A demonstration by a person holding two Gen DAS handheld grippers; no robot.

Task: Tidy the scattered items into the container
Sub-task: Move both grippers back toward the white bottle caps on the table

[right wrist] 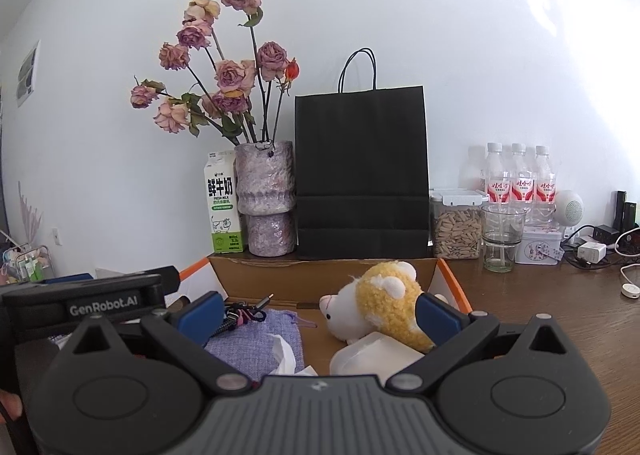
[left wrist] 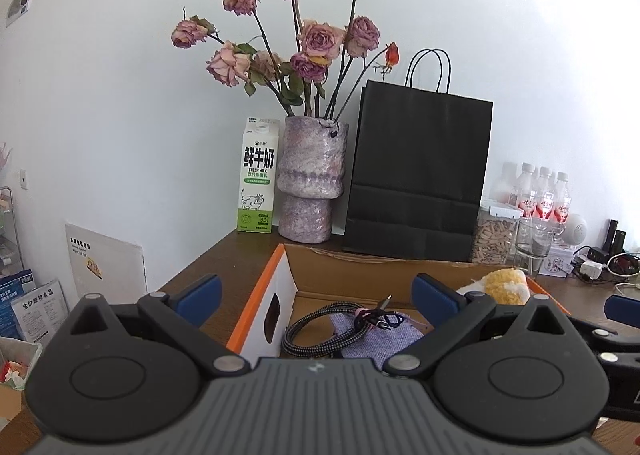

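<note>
An open cardboard box with orange edges (left wrist: pixel 262 295) (right wrist: pixel 320 277) stands on the brown table. Inside lie a braided cable (left wrist: pixel 320 329), a purple knit pouch (left wrist: pixel 376 339) (right wrist: pixel 256 339), a yellow and white plush toy (right wrist: pixel 384 303) (left wrist: pixel 502 285), a white case (right wrist: pixel 370 355) and a white tissue (right wrist: pixel 286 353). My left gripper (left wrist: pixel 316 297) is open and empty, held over the box's left part. My right gripper (right wrist: pixel 318 315) is open and empty, over the box with the plush between its fingers but not clamped.
Behind the box stand a milk carton (left wrist: pixel 257 179), a vase of dried roses (left wrist: pixel 310 179), a black paper bag (left wrist: pixel 418 175), a jar of seeds (right wrist: pixel 456 225), a glass (right wrist: pixel 500 237), water bottles (right wrist: pixel 518 183), and chargers with cables (right wrist: pixel 592 251).
</note>
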